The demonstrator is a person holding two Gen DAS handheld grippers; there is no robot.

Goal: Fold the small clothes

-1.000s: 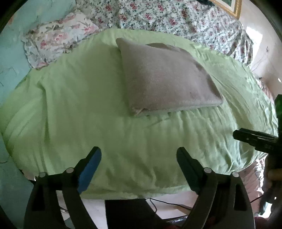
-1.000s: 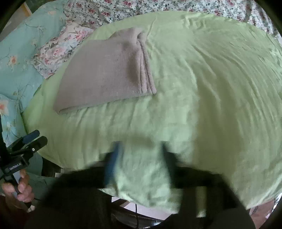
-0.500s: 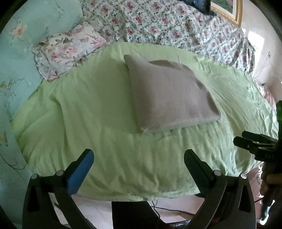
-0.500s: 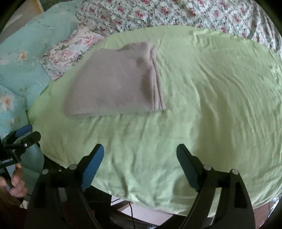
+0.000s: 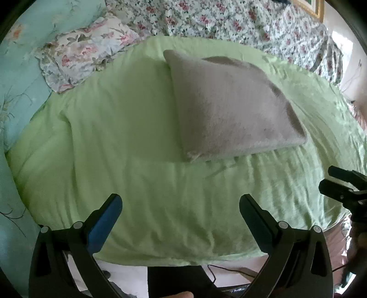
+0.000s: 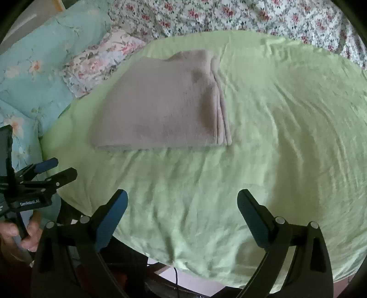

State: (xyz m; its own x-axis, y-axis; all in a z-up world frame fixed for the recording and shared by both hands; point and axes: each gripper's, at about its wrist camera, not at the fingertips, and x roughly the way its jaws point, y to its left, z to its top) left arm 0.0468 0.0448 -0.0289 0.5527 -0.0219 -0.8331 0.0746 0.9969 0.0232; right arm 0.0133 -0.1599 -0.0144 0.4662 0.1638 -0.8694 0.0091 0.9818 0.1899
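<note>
A grey garment (image 5: pixel 231 110) lies folded into a flat rectangle on the light green sheet (image 5: pixel 137 149); it also shows in the right wrist view (image 6: pixel 165 103), with its stacked edges on the right side. My left gripper (image 5: pixel 180 201) is open and empty, held back over the sheet's near edge, well short of the garment. My right gripper (image 6: pixel 182 197) is open and empty too, also near the sheet's front edge. Each gripper shows at the side of the other's view, the right one (image 5: pixel 339 183) and the left one (image 6: pixel 45 172).
A floral pillow (image 5: pixel 84 50) and a turquoise quilt (image 6: pixel 34 68) lie at the left. A floral bedspread (image 5: pixel 229 18) runs along the back. The bed's front edge drops to the floor, where a cable (image 5: pixel 220 270) lies.
Both grippers have drawn back from the garment toward the bed's front edge. The right gripper, blurred a second ago, is now steady and wide open. The garment has not moved.
</note>
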